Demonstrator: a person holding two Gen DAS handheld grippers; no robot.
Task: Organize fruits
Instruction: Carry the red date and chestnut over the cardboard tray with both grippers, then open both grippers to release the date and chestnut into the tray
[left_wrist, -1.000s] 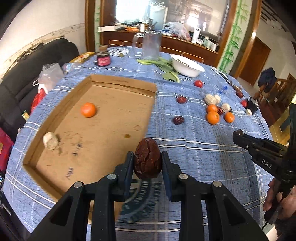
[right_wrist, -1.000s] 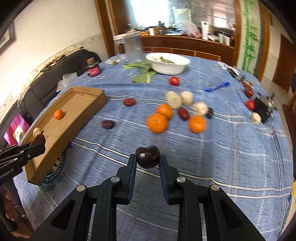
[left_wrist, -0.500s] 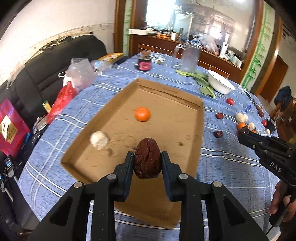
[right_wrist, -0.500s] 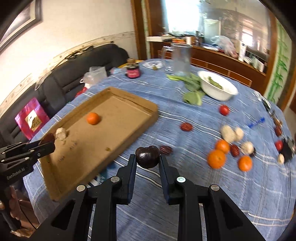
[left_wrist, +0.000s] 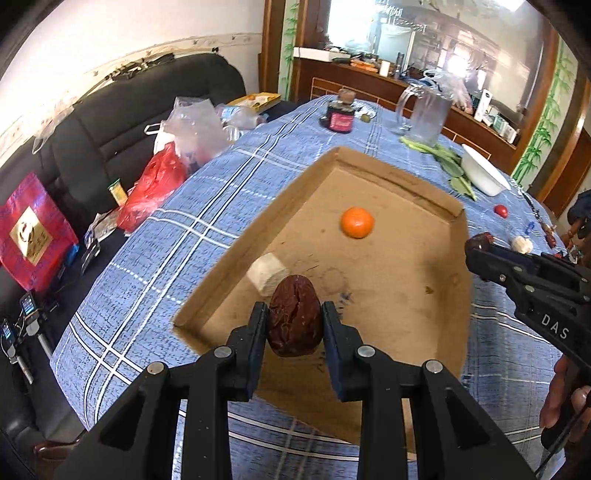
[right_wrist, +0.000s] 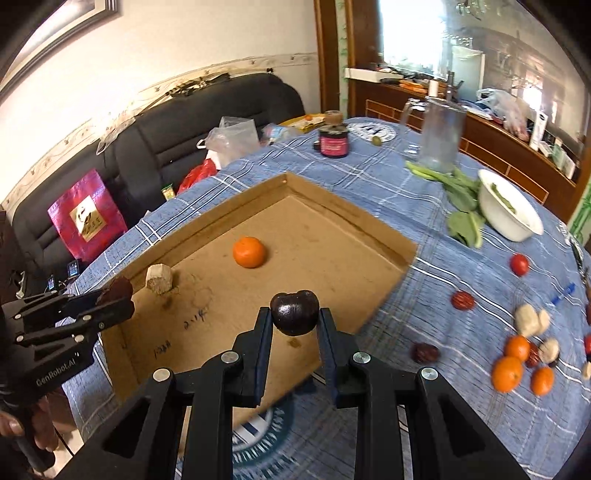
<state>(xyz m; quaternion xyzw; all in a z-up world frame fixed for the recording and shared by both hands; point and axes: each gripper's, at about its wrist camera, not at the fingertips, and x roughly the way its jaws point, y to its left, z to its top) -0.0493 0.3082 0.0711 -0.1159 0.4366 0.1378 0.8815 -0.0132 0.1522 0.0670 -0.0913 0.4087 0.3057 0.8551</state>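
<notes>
Your left gripper (left_wrist: 294, 325) pinches a wrinkled red date (left_wrist: 293, 317) between its fingertips, held above the near end of the cardboard tray (left_wrist: 391, 177). Your right gripper (right_wrist: 294, 325) clamps a dark round plum (right_wrist: 294, 312) over the tray's near edge. Inside the tray lie an orange (right_wrist: 249, 252) and a pale chunk (right_wrist: 159, 279), well apart. The tray sits on a blue plaid tablecloth (right_wrist: 443, 280); a black sofa (left_wrist: 129, 122) stands beyond.

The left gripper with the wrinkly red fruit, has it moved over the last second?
Yes. The left gripper carried the red date from beside the cardboard tray to over it.
</notes>
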